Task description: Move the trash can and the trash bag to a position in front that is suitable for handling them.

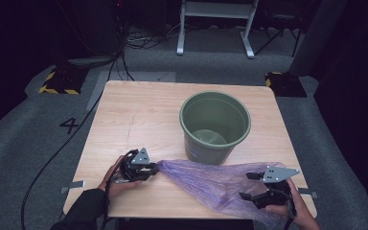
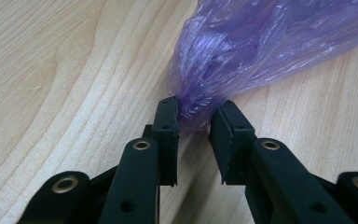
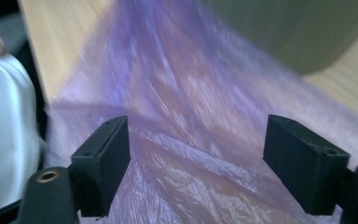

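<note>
1. The left gripper [image 1: 154,167] is clamped on the bunched end of the purple plastic bag [image 1: 211,179].
2. The right gripper [image 1: 249,186] is spread wide over the bag.
3. The bag lies on the wooden table [image 1: 139,115], touching the green bucket [image 1: 215,125].
4. A "4" [image 1: 69,125] marks the floor.

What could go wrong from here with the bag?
The left gripper pinches just a small bunched end of the bag, so a tug might slip or tear it. The right gripper is open over the bag near the table edge; closing may catch one layer. Dragging the bag could nudge the bucket.
</note>
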### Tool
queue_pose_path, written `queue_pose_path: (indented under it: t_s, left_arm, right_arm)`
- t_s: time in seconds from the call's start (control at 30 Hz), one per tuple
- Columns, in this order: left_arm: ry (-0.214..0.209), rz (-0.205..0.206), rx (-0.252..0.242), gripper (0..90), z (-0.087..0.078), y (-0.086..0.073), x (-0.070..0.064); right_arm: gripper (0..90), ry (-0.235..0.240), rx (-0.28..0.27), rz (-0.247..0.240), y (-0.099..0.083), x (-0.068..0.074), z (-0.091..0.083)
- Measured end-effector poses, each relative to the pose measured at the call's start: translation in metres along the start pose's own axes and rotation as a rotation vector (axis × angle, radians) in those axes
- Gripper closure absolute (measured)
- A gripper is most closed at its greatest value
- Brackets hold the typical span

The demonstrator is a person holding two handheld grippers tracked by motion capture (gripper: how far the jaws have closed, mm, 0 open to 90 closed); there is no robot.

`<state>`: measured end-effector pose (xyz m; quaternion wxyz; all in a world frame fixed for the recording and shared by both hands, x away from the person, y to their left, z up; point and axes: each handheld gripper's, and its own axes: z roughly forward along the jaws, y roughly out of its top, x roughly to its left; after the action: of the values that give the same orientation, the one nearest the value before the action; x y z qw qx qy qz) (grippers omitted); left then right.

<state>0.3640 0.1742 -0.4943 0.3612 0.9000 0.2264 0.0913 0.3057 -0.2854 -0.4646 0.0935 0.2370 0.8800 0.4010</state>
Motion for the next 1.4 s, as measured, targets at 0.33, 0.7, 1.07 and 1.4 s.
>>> queue_pose_path:
  t_s: [0.33,0.7,1.07,1.4]
  left_arm:
    - [-0.012,0.005,-0.007,69.7,0.001,0.0,0.0]
    - [-0.038,0.012,-0.011,67.6,0.004,0.003,-0.004]
    - [-0.092,0.017,-0.017,45.7,0.007,0.006,-0.009]
    - [-0.097,0.02,-0.011,48.1,0.009,0.007,-0.014]
  right_arm:
    - [67.6,-0.096,0.102,-0.058,-0.014,-0.021,0.02]
    - [61.7,-0.367,0.151,-0.084,-0.005,-0.063,0.026]
    - [38.7,-0.401,0.089,0.064,0.003,-0.071,0.023]
    - [18.1,-0.261,-0.071,0.106,0.013,-0.04,-0.001]
